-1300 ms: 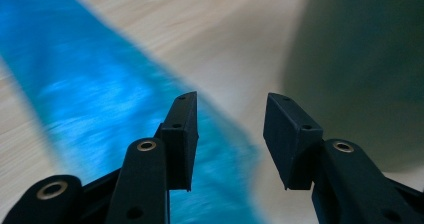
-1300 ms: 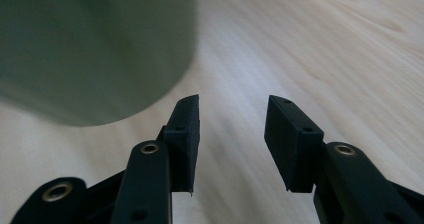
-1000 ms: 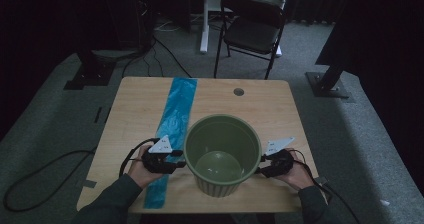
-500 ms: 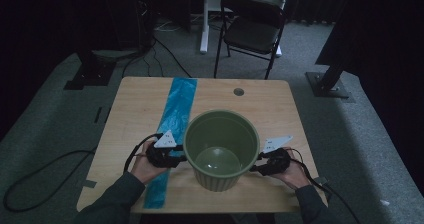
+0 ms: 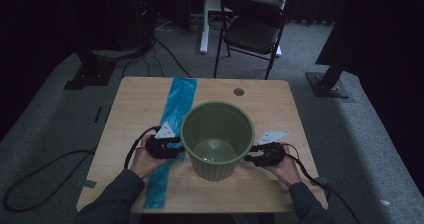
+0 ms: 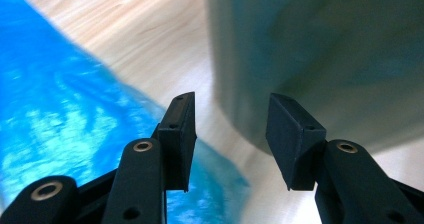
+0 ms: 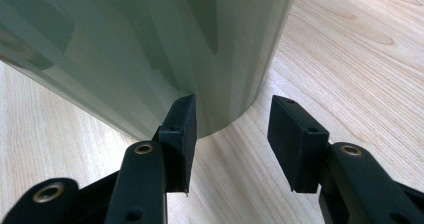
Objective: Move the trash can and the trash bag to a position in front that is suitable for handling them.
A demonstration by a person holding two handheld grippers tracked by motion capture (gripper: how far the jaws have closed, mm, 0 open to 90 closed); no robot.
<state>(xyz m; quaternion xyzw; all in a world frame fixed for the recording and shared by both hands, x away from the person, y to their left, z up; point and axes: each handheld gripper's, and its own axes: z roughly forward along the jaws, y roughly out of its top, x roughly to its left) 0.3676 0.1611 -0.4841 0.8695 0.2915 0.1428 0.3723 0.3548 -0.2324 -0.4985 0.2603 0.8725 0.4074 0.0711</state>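
Note:
A large green ribbed pot [image 5: 217, 134] stands upright and empty at the middle of the wooden table [image 5: 280, 109]. My left gripper [image 5: 172, 148] lies low at the pot's left side, over the blue plastic bag [image 5: 175, 109]. In the left gripper view it [image 6: 230, 104] is open, with the pot's wall [image 6: 325, 59] just ahead on the right and the blue bag [image 6: 60, 109] on the left. My right gripper [image 5: 252, 158] is at the pot's right side. It [image 7: 232, 104] is open too, its tips close to the pot's lower wall [image 7: 150, 44], nothing between them.
The blue bag runs as a long strip from the table's far edge to its near edge, left of the pot. A small round hole [image 5: 238, 91] sits near the far edge. A black folding chair [image 5: 252, 31] stands on the carpet beyond the table.
The pot has shifted a little toward the far side of the table. My left gripper has moved the same way beside it. The right gripper has hardly moved.

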